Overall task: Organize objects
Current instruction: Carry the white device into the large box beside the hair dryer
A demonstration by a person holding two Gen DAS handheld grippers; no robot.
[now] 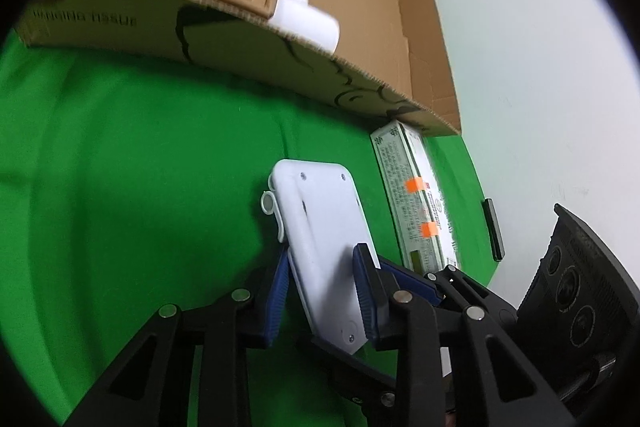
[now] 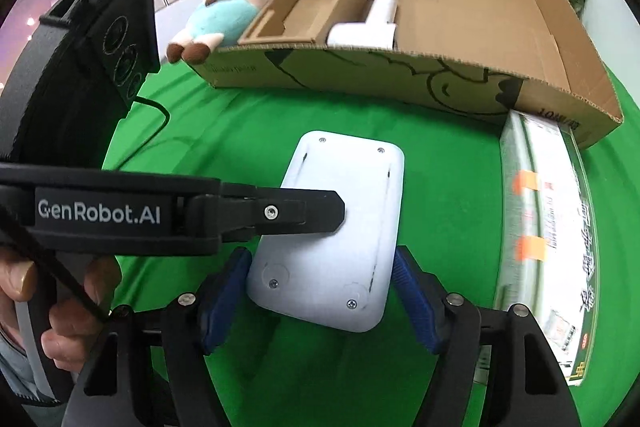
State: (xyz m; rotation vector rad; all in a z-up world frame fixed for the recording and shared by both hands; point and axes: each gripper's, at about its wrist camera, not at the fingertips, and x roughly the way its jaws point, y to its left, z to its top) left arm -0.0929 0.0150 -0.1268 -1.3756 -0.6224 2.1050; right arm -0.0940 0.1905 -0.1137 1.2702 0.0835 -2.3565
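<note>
Down low, both grippers hold one white device [image 2: 332, 239]: the left gripper [image 1: 326, 295] nips its thin edge with narrow jaws, and the right gripper [image 2: 320, 297] spans its width, pads against both sides. It hangs tilted over green cloth [image 1: 140, 167]. At right lies a printed pack [image 2: 540, 227]; across the top sits a cardboard box [image 2: 460, 11].
</note>
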